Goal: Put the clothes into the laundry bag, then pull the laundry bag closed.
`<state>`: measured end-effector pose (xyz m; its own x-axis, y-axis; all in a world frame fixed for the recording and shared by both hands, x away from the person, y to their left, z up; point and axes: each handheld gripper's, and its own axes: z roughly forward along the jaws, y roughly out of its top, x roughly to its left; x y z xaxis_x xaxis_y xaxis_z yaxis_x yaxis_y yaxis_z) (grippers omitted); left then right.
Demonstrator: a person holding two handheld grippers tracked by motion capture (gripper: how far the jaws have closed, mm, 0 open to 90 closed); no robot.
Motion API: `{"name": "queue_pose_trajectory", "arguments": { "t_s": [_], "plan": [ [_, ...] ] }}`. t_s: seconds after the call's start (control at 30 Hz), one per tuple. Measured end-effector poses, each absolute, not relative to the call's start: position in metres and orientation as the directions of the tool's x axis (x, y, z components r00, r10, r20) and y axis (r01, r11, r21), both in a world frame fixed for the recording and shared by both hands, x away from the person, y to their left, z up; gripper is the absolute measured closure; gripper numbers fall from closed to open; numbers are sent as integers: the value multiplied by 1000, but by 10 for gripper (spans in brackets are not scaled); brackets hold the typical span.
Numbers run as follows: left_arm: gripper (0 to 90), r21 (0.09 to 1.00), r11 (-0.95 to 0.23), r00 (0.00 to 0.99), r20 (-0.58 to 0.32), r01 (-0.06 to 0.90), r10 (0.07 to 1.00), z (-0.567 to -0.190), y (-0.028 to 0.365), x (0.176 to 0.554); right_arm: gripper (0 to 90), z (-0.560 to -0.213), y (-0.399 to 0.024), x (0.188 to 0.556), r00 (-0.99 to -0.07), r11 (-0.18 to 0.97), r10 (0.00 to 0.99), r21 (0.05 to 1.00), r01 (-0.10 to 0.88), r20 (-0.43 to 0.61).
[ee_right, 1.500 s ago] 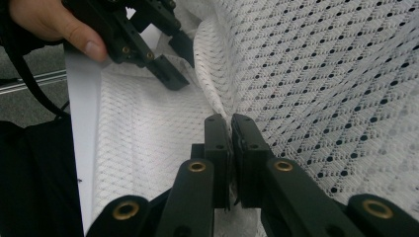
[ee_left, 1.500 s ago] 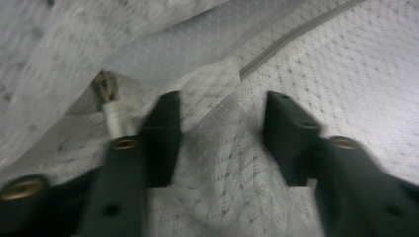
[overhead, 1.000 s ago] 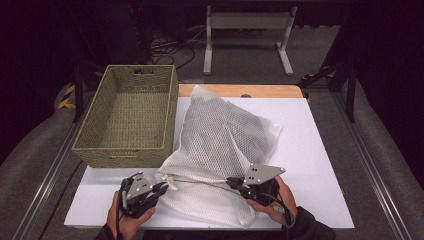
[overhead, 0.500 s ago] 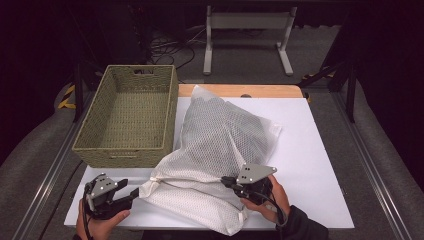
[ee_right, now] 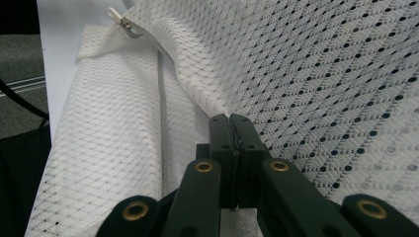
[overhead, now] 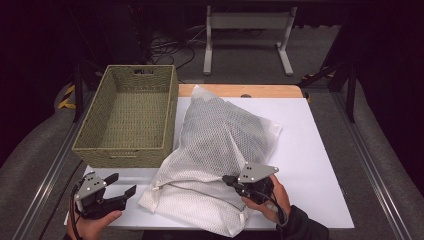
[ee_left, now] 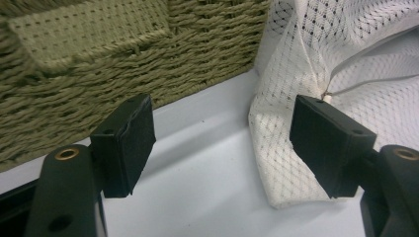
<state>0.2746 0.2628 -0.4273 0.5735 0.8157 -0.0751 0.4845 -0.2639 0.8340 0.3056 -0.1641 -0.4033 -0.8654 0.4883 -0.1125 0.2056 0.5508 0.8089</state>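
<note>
The right gripper (overhead: 231,180) pinches the mesh laundry bag (overhead: 220,150) tight. The left gripper (overhead: 122,185) has just opened, holding nothing. Pulling one-handed could drag the bag off the bench (overhead: 320,165).

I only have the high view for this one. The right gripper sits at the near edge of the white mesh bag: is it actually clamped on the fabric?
Observer: Yes. In the right gripper view, the right gripper has its jaws pressed together on a fold of the mesh bag.
Operator: And the left one, down by the basket?
Observer: The left gripper holds nothing. Its jaws have just been opening, with bare table between them and the bag's corner beside one jaw, unpressed.
Operator: Can you find the zipper?
Observer: The zipper pull lies at the bag's edge, out beyond the right gripper's jaws.
</note>
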Motion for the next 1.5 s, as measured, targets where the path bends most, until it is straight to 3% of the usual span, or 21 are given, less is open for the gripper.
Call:
{"name": "queue_pose_trajectory", "arguments": {
  "t_s": [0.2,0.4,0.77,1.0,1.33,1.47,1.5],
  "plan": [
    [281,817,-331,687,-105,471,719,-428,230,290,891,-405,-163,306,-864,553,491,807,208,-113],
    [268,779,-395,706,-86,488,703,-437,200,299,892,-405,-166,306,-861,546,497,810,214,-108],
    [282,722,-436,707,-104,537,699,-461,207,314,890,-406,-168,309,-862,537,498,815,218,-97],
    [314,719,-477,745,-84,505,662,-462,202,310,885,-406,-169,309,-859,533,503,817,222,-94],
    [432,724,-484,761,-87,491,643,-461,206,308,863,-406,-169,309,-861,535,500,816,220,-95],
    [438,740,-467,766,-101,485,634,-457,213,303,831,-408,-169,310,-862,534,500,814,227,-87],
    [479,740,-467,766,-101,485,634,-457,213,303,831,-408,-169,310,-862,534,500,814,227,-87]
  ]
}}
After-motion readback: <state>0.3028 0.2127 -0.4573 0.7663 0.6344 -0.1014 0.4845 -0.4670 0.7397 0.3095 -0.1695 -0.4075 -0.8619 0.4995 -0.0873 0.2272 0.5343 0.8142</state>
